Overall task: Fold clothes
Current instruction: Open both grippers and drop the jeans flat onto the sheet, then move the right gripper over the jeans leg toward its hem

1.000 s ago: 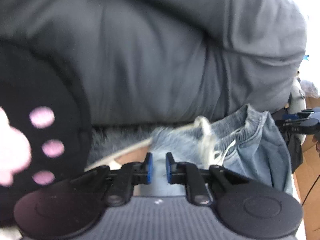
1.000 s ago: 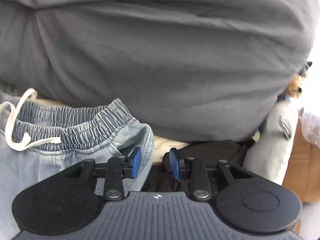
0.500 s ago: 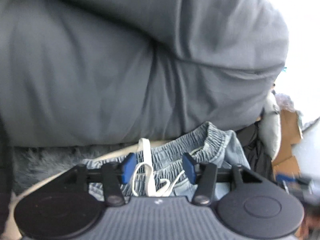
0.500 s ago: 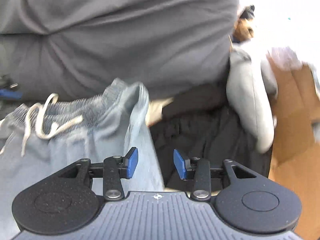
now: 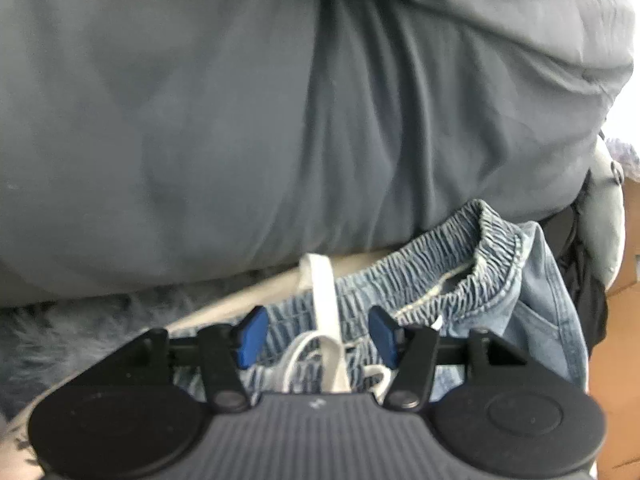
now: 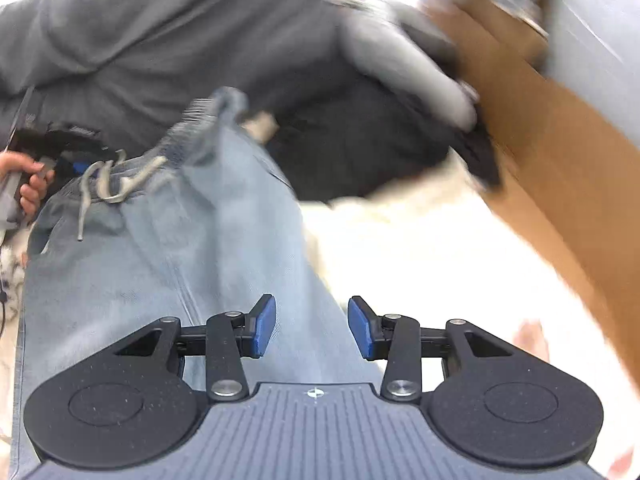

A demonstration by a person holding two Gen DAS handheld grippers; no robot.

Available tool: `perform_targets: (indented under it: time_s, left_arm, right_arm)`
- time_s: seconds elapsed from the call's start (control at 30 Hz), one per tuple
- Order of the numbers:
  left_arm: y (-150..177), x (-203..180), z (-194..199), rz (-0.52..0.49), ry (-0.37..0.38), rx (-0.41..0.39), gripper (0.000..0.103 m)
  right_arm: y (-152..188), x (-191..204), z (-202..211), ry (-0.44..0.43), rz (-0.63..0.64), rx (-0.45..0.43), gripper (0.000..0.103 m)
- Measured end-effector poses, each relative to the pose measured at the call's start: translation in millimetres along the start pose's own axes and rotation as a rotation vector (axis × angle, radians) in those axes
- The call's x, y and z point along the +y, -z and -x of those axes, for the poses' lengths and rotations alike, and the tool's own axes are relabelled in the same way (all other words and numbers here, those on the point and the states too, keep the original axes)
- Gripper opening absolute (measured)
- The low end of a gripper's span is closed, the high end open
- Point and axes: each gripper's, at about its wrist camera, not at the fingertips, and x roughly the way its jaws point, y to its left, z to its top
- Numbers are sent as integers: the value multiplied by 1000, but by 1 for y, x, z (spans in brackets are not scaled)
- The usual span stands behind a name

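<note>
1. Filling the top of both my views is a big grey bedding mound [image 5: 240,120], well beyond the grippers.
2. Light-blue denim trousers [image 6: 160,264] lie spread below it, waistband toward the mound.
3. My left gripper [image 5: 316,338] has just been opening; its jaws stand apart over the waistband, the white drawstring [image 5: 326,300] between them, unpinched.
4. My right gripper [image 6: 312,330] has likewise just been opening and hangs above the trouser leg's edge, gripping nothing.
</note>
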Motion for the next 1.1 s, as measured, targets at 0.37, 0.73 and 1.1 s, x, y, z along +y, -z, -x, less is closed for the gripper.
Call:
perform_targets:
  time_s: [0.37, 0.73, 1.1]
  left_arm:
    - [4, -8, 14, -29, 107, -30, 2]
    - [43, -80, 66, -298, 151, -32, 3]
    - [86, -134, 69, -483, 26, 114, 37]
  right_arm:
    - [119, -43, 80, 193, -292, 90, 47]
    - [200, -52, 119, 232, -532, 20, 47]
    - [234, -60, 157, 269, -508, 47, 48]
